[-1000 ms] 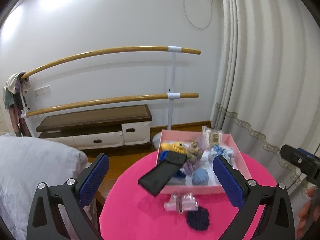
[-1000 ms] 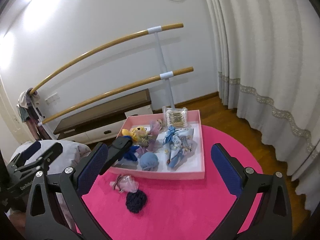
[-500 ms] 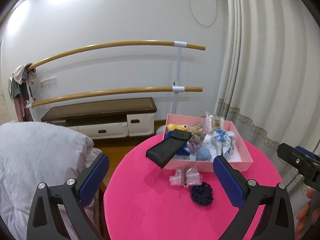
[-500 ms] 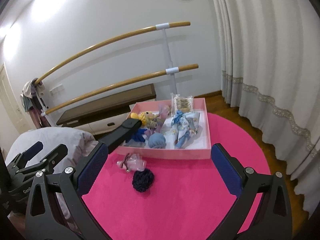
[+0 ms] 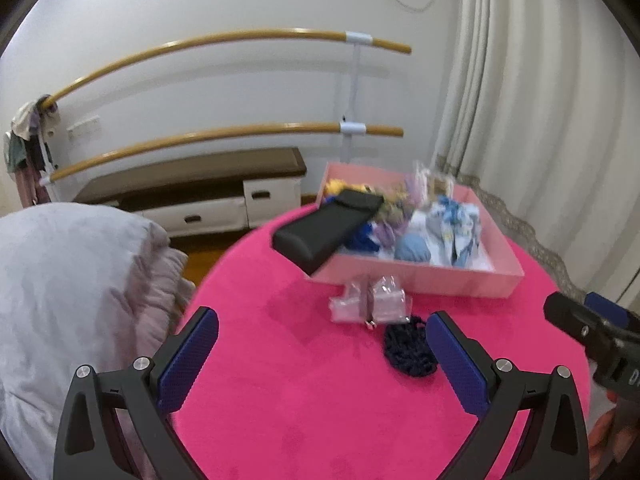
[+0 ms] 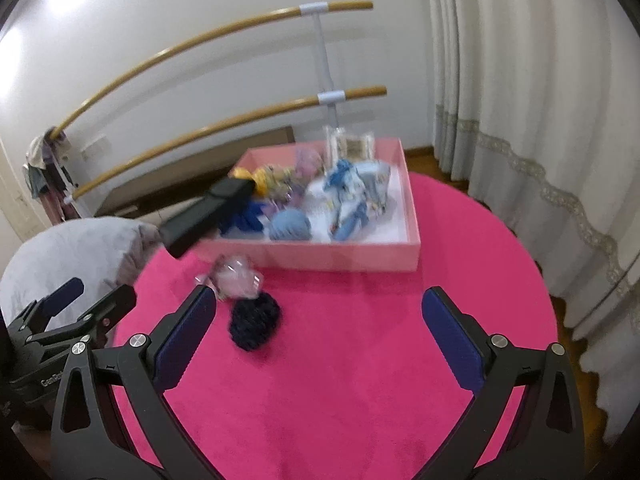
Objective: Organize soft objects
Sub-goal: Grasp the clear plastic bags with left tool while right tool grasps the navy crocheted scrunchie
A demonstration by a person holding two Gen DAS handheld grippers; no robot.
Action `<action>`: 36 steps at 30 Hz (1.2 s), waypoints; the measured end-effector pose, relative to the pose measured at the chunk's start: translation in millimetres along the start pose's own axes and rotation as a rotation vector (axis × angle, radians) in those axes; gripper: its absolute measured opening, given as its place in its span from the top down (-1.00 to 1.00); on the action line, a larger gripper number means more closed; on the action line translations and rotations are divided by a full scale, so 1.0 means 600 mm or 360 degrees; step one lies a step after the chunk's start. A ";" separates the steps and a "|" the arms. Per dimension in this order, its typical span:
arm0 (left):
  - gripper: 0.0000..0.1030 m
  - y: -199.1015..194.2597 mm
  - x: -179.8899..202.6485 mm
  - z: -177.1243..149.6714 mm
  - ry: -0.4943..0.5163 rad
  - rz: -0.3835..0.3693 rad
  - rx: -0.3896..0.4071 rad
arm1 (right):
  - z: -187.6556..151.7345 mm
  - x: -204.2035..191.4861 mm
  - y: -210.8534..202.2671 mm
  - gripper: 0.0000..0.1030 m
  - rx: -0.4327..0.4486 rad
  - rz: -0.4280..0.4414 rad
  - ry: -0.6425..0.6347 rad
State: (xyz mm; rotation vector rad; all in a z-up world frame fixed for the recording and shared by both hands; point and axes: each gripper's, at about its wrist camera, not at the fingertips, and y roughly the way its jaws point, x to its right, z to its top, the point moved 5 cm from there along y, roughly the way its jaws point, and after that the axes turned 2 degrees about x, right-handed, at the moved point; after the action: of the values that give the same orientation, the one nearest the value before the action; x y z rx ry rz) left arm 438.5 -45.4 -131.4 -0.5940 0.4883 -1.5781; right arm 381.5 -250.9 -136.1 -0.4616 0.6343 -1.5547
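Pink cloth covers the round table [image 6: 360, 380], over which both the left gripper [image 5: 320, 356] and right gripper [image 6: 316, 336] are held spread and empty. A dark knitted ball [image 6: 254, 326] lies at eleven o'clock of the right gripper, beside a clear packet [image 6: 236, 276], near the pink box [image 6: 340, 258] of soft things.

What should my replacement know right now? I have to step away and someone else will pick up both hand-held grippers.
Left hand-held gripper: open, empty, above the pink table.
Right hand-held gripper: open, empty, also above the table.
Pink box at the far side already holds the light blue ball, blue patterned cloth, yellow toy and other soft pieces.
Black pouch leans on the box's left corner, half out.
Left to do: dark navy knitted piece and the clear wrapped packet lie on the table in front of the box; neither is gripped yet.
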 end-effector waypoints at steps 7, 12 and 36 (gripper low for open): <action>-1.00 0.121 0.024 -0.006 -0.0022 0.0003 -0.0149 | -0.030 0.018 0.049 -1.00 -0.0121 -0.0026 -0.0019; -1.00 0.191 0.032 0.000 -0.0032 0.0016 -0.0194 | -0.047 0.019 0.090 -1.00 -0.0201 -0.0013 -0.0050; -0.36 0.283 -0.038 -0.027 -0.0073 0.0018 -0.0263 | -0.079 -0.100 0.219 -0.88 -0.0358 0.0232 -0.0400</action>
State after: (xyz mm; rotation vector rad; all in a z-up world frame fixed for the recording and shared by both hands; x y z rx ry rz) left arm 560.4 -38.6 -252.4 -0.7500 0.5898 -1.5196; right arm 457.6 -187.4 -251.6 -0.7510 0.6343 -1.2681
